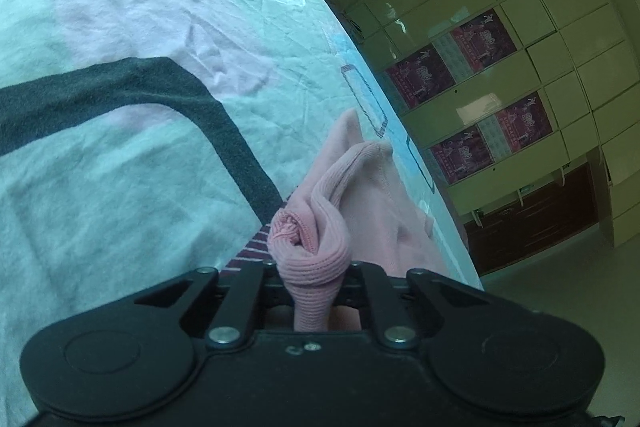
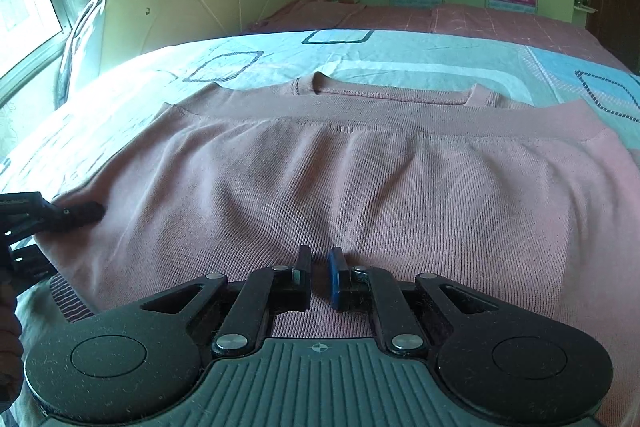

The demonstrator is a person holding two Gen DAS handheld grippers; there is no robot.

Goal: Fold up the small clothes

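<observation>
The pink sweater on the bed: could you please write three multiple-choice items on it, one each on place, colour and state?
1. Where does the pink sweater lie?
A. On the patterned bedsheet
B. On the floor
C. On a chair

2. What colour is the pad on the right gripper's right-hand finger?
A. Red
B. Blue
C. Yellow

3. What is the left gripper doing?
A. Standing wide open, nothing between its fingers
B. Lying on the floor
C. Shut on bunched sweater fabric

Answers: 1 A, the sheet shows all round the sweater; 2 B, the right wrist view shows a blue pad; 3 C, ribbed pink fabric is pinched between its fingers in the left wrist view.
</observation>
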